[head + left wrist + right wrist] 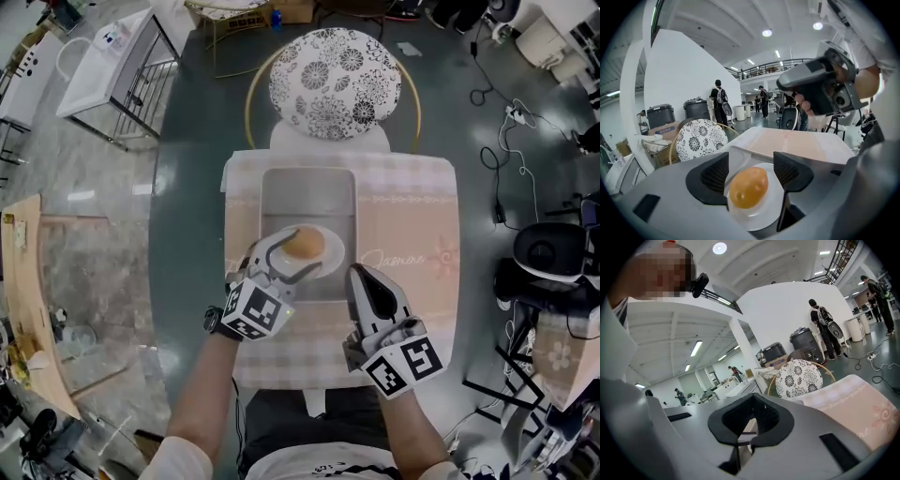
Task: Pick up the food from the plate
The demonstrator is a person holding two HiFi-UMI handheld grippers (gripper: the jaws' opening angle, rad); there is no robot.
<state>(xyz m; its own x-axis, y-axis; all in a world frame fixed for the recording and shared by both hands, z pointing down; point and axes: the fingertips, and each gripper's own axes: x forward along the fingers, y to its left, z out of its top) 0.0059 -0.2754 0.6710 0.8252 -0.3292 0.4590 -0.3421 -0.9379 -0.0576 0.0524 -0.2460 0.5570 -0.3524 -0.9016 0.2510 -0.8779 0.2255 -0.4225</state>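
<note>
An orange-brown rounded piece of food [304,245] [749,187] lies on a small white plate [335,255] [765,219], which sits in a grey tray [309,187]. My left gripper [298,255] [750,173] is open, with one dark pad on each side of the food; I see no pad pressing on it. My right gripper [361,277] [749,437] hovers just right of the plate over the tray's near edge. It is shut, its fingertips meeting with nothing between them.
The tray rests on a pink checked placemat [403,253] [853,404] on a small table. A round chair with a black-and-white flower pattern [335,70] [701,139] [799,378] stands behind the table. Cables, bins and other people are farther off.
</note>
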